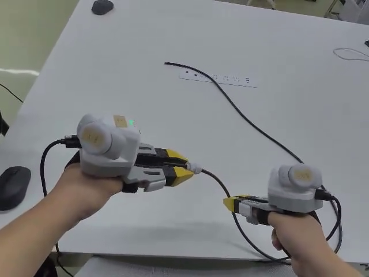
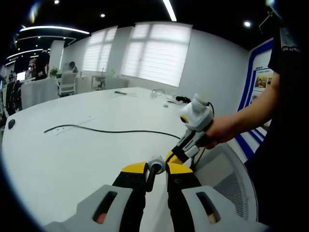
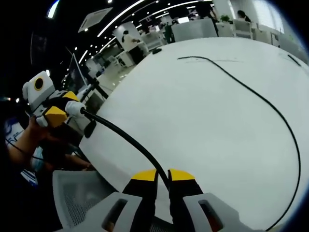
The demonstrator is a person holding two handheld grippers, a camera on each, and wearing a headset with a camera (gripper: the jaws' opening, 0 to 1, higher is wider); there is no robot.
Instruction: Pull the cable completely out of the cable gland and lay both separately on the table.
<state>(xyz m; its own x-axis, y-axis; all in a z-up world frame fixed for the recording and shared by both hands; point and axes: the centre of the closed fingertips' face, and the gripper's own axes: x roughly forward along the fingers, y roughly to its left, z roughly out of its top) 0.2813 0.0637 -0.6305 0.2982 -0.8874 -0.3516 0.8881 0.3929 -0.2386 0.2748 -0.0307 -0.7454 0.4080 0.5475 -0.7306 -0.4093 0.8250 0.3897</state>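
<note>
My left gripper point(image 1: 185, 168) is shut on a small grey cable gland point(image 1: 195, 168), which sticks out between its yellow tips point(image 2: 155, 165). A black cable point(image 1: 253, 128) leaves the gland, sags down to my right gripper point(image 1: 229, 203), which is shut on it, then loops back and runs diagonally across the white table to its free end point(image 1: 167, 63) at the far side. In the right gripper view the cable point(image 3: 126, 137) stretches from my jaws up to the gland point(image 3: 72, 108) held in the left gripper point(image 3: 54, 113). Both grippers hover above the near table edge.
A white power strip point(image 1: 219, 78) lies at the far middle of the table point(image 1: 144, 86). A dark mouse-like object point(image 1: 102, 6) sits at the far left, another point(image 1: 14, 186) by the near left edge. A thin wire point(image 1: 350, 54) lies far right.
</note>
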